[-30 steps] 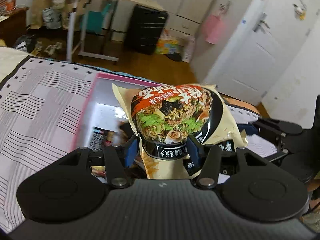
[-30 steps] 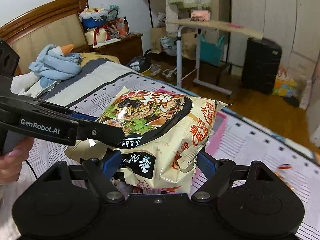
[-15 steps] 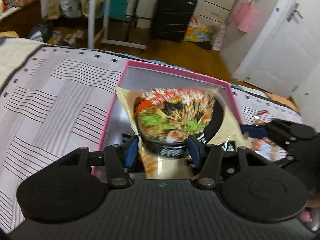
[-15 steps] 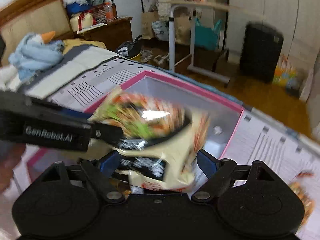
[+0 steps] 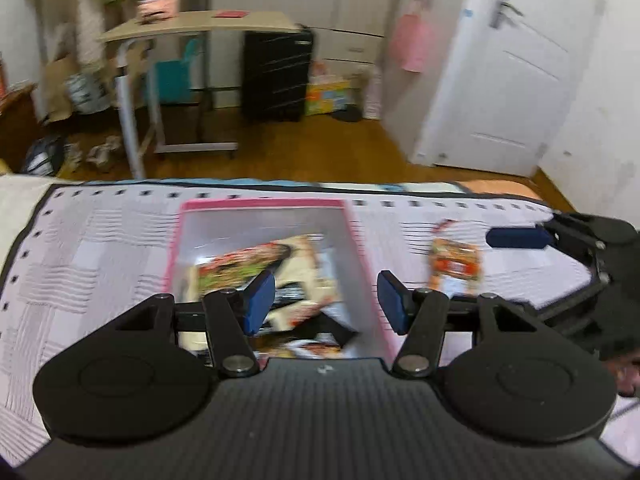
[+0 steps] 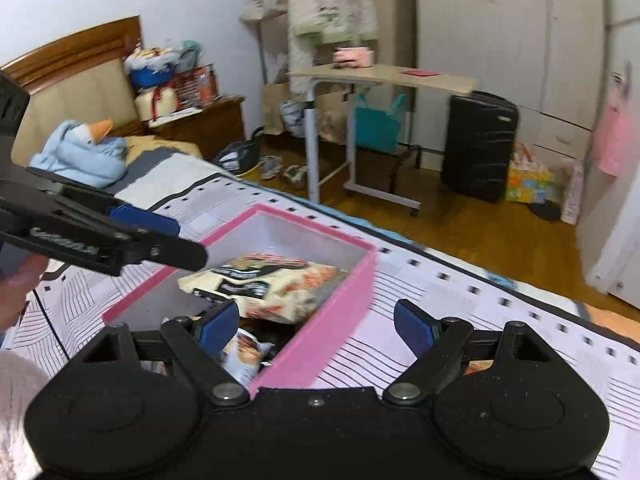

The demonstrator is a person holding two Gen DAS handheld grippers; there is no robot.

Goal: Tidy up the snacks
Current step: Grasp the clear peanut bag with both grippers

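A cream instant-noodle bag lies loose in the pink box on the striped bedspread, on top of other snack packets. My left gripper hovers open above the box's near end, its blue pads touching nothing. My right gripper stands open over the box's near right wall, also with nothing between its pads. In the right wrist view the left gripper reaches in from the left above the box. A small orange snack packet lies on the bedspread right of the box.
The bed's far edge drops to a wooden floor. Beyond it stand a rolling side table and a black suitcase. A blue blanket with a plush goose lies by the headboard.
Both grippers held the noodle bag over the box. Now the bag lies inside the box, both grippers have let go, and both have pulled up and back from it.
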